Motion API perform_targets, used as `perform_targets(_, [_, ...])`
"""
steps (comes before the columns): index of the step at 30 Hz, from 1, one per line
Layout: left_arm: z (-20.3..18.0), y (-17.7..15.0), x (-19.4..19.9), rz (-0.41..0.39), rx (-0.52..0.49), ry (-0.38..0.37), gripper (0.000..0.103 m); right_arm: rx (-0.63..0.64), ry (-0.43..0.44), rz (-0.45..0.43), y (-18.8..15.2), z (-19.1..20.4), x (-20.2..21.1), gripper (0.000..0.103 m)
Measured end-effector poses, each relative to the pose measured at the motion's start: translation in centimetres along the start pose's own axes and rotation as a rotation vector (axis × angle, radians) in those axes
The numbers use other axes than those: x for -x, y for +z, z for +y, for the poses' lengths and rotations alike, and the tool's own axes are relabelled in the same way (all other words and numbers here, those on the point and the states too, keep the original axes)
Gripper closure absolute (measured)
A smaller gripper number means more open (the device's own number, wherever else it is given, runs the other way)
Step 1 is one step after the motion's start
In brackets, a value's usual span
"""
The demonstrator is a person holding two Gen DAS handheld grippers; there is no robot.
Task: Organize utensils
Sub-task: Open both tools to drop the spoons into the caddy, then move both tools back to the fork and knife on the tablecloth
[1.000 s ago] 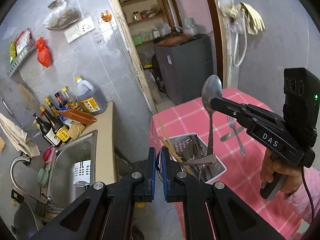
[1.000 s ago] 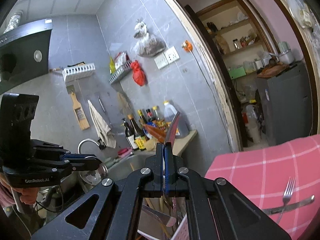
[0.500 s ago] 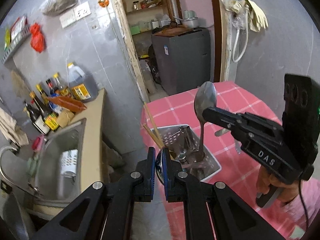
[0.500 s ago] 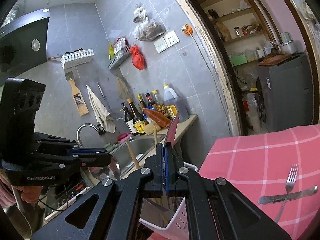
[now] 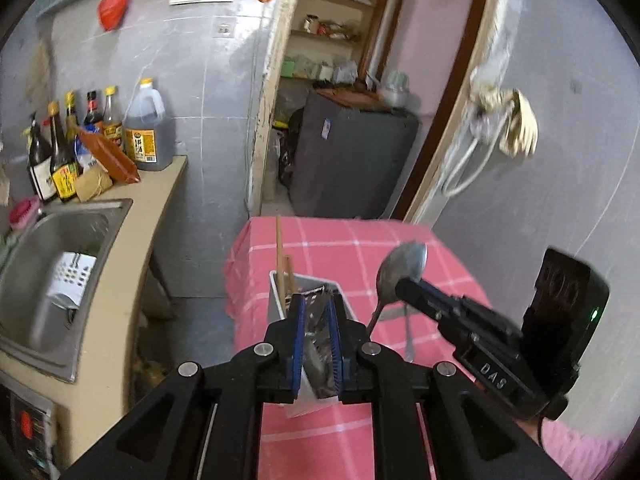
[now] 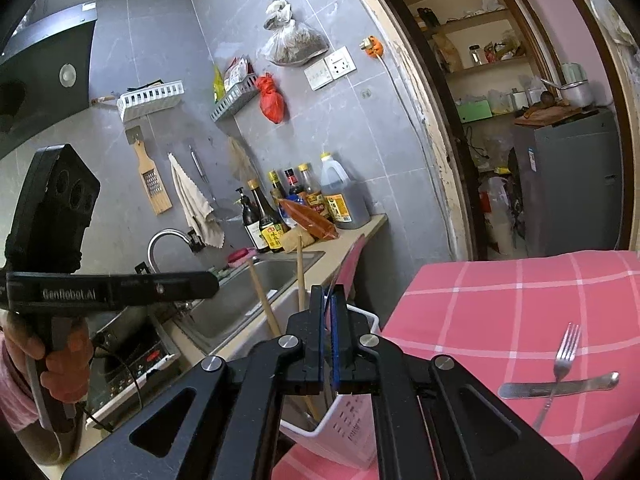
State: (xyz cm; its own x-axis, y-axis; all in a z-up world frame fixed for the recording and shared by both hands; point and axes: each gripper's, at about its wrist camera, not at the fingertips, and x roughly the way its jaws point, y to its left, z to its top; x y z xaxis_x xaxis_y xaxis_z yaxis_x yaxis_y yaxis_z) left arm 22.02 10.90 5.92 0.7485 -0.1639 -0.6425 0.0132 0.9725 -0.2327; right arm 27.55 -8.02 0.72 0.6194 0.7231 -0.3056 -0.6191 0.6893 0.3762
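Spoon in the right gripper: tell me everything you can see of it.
The spoon is plain shiny metal, with an oval bowl and a thin handle. It stands nearly upright, bowl on top and leaning slightly right, its handle running down just right of the white caddy. The right gripper is shut on its neck below the bowl. The handle's lower end is hidden; no other contact shows.

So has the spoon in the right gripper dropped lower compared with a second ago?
Yes. In the left wrist view the spoon now sits lower and further right of the white utensil basket; that camera moved too.
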Motion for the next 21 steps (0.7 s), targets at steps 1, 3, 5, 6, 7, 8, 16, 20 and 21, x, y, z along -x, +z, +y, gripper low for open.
perform_targets(1, [0.1,0.0,0.1,-0.009,0.010,-0.004,0.089,0.004,-0.004,0.000,0.2,0.1,0.2,0.094])
perform_targets(3, [0.1,0.0,0.3,-0.032,0.024,-0.002,0.085,0.008,-0.009,-0.008,0.5,0.2,0.7,0.083])
perform_targets(5, [0.0,0.1,0.7,-0.061,0.037,-0.006,0.079,0.013,-0.021,-0.022,0.9,0.3,1.6,0.073])
perform_targets(6, [-0.2,0.1,0.9,-0.075,0.040,-0.004,0.077,0.018,-0.032,-0.029,1.1,0.4,2.0,0.072])
perform_targets(7, [-0.3,0.1,1.1,-0.088,0.044,-0.001,0.072,0.024,-0.048,-0.040,1.4,0.5,2.6,0.072])
perform_targets(8, [-0.6,0.1,1.4,-0.107,0.048,-0.002,0.066,0.030,-0.068,-0.056,1.7,0.5,3.3,0.072])
perform_targets(16, [-3.8,0.0,3.1,-0.251,0.042,0.014,0.030,0.043,-0.220,-0.200,4.4,-0.4,10.1,0.033])
perform_targets(20, [-6.3,-0.5,3.3,-0.325,0.032,0.019,0.015,0.044,-0.277,-0.253,5.3,-1.5,13.3,0.020])
perform_targets(21, [-7.0,-0.6,3.3,-0.338,0.025,0.023,0.012,0.044,-0.297,-0.267,5.4,-2.0,14.3,0.014])
